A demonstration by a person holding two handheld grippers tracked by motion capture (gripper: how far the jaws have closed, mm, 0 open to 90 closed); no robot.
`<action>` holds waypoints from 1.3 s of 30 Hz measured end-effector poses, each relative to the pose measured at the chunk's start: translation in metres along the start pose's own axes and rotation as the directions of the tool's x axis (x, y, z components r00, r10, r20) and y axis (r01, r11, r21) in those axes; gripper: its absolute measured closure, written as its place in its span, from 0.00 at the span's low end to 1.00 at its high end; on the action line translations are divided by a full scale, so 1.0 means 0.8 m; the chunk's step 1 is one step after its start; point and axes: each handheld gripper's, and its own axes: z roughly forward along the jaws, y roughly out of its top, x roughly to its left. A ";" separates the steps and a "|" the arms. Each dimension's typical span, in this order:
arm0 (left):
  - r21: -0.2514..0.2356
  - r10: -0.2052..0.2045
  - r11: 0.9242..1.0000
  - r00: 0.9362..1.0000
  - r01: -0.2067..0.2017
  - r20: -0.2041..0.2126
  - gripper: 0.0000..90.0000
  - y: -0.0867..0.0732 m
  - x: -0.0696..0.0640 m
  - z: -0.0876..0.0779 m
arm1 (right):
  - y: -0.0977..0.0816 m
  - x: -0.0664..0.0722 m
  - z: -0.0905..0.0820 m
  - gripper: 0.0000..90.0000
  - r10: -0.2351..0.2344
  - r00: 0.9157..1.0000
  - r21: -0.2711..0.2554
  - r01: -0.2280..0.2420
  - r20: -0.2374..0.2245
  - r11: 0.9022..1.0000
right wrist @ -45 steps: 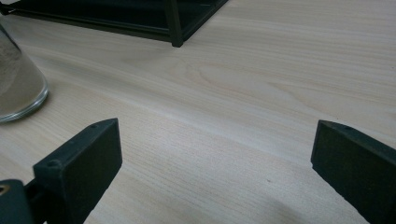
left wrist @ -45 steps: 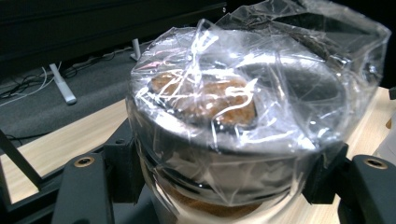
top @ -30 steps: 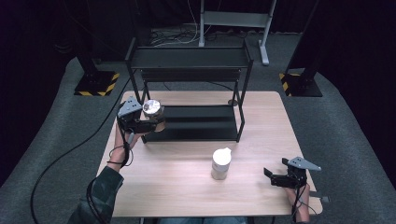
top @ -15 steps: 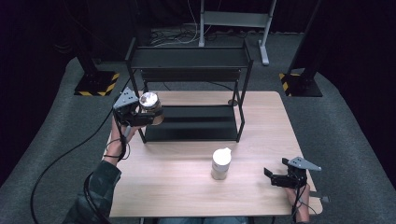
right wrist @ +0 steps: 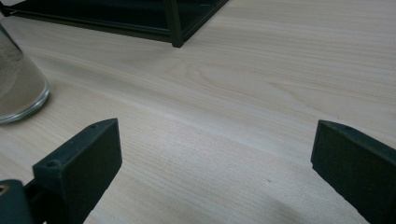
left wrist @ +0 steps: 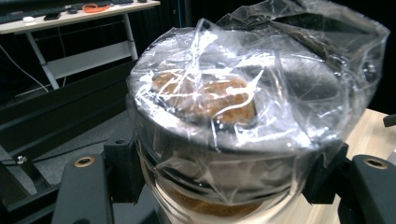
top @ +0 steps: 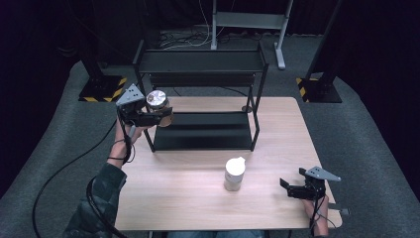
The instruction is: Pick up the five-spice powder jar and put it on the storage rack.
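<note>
Clear plastic wrap covers the top of a glass jar (left wrist: 233, 121) of brown powder, which the left gripper (top: 148, 115) clamps between its jaws, lifted clear of the tabletop (top: 198, 198) at the left end of the black two-tier rack (top: 203, 99). In front of the rack a second jar (top: 234, 173) with pale contents stands on the wood. Well to the right of that jar, the right gripper (top: 289, 187) rests low near the tabletop's front right corner, jaws spread wide and empty.

Left gripper view: jar (left wrist: 233, 135) bottom cut off by frame edge, contents blurred behind crinkled plastic wrap (left wrist: 299, 56). Right gripper view: glass (right wrist: 16, 79) cropped at left.
</note>
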 end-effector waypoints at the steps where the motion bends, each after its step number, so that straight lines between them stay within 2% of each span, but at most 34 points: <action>1: 0.001 0.001 1.000 1.000 -0.001 0.000 0.34 0.002 0.001 0.000 | 0.000 0.000 0.000 0.01 0.000 1.000 0.000 0.000 0.000 1.000; 9: 0.005 0.006 1.000 1.000 -0.006 -0.006 0.34 0.016 0.009 0.000 | 0.001 -0.001 0.000 0.01 -0.001 1.000 0.003 0.001 -0.005 1.000; 19: -0.005 0.001 1.000 1.000 0.000 0.018 0.34 0.027 0.025 -0.002 | 0.000 -0.001 0.000 0.01 0.000 1.000 0.002 0.000 -0.004 1.000; 28: -0.008 0.008 1.000 1.000 -0.008 0.028 0.34 0.040 0.034 -0.003 | 0.000 -0.001 0.000 0.01 0.001 1.000 0.001 -0.001 -0.004 1.000; 34: -0.029 0.006 1.000 0.999 -0.005 0.033 0.34 0.051 0.041 -0.007 | 0.000 -0.001 0.000 0.01 -0.001 1.000 0.001 0.001 -0.004 1.000; 39: -0.032 0.006 0.999 0.999 -0.004 0.050 0.34 0.059 0.047 -0.007 | 0.001 0.000 0.000 0.01 -0.002 1.000 0.003 0.002 -0.003 1.000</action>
